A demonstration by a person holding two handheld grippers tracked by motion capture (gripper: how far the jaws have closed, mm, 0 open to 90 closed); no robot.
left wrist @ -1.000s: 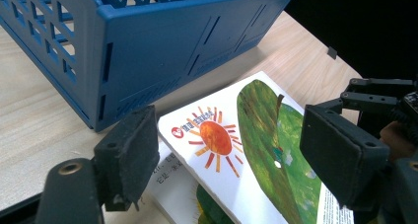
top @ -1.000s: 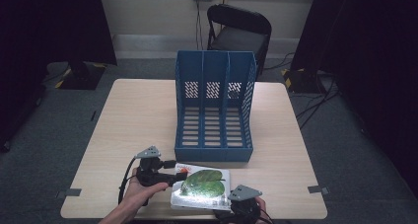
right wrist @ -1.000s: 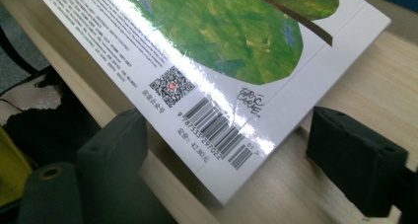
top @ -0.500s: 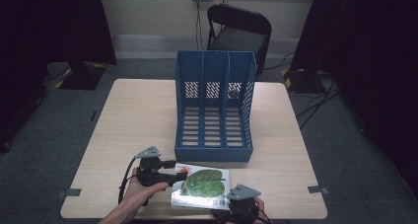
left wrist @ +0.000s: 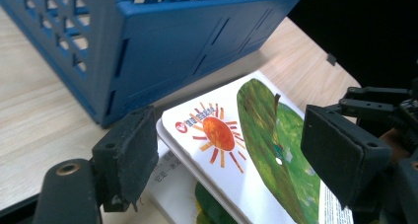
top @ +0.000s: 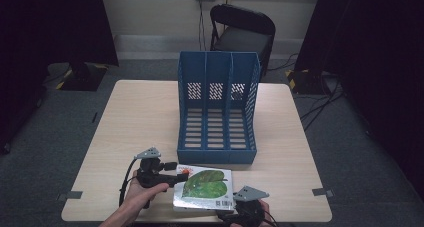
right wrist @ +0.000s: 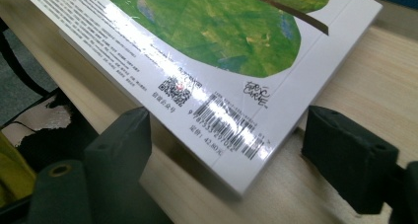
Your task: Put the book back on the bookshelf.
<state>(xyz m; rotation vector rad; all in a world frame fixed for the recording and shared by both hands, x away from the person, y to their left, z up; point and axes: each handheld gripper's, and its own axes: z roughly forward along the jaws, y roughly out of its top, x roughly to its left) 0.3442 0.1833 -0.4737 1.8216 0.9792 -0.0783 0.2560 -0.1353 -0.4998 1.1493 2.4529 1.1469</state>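
From the high view you have one blue file rack (top: pixel 217 109) with three compartments, lying open-side up in the middle of one table (top: pixel 125 122). One stack of books (top: pixel 205 188) lies flat just in front of the rack, at the table's near edge. One black chair (top: pixel 240 32) stands beyond the rack. Your left gripper (top: pixel 170 173) sits at the stack's left edge, your right gripper (top: pixel 245 212) at its near right corner.

In the left gripper view you see two books: the top one (left wrist: pixel 246 150) with a red sun and a large green leaf, a small red round logo beside the sun, its writing too small to read, and a second book (left wrist: pixel 172 194) under it. The rack (left wrist: pixel 162 41) stands just behind. Your jaws stand apart with the top book's corner between them, and they have just been closing.

In the right gripper view the back cover (right wrist: pixel 207 51) bears one barcode, one QR code, small print too fine to read, and a signature reading "Eric Carle". Your jaws stand apart around that corner, pads clear of it, and they have just been closing.
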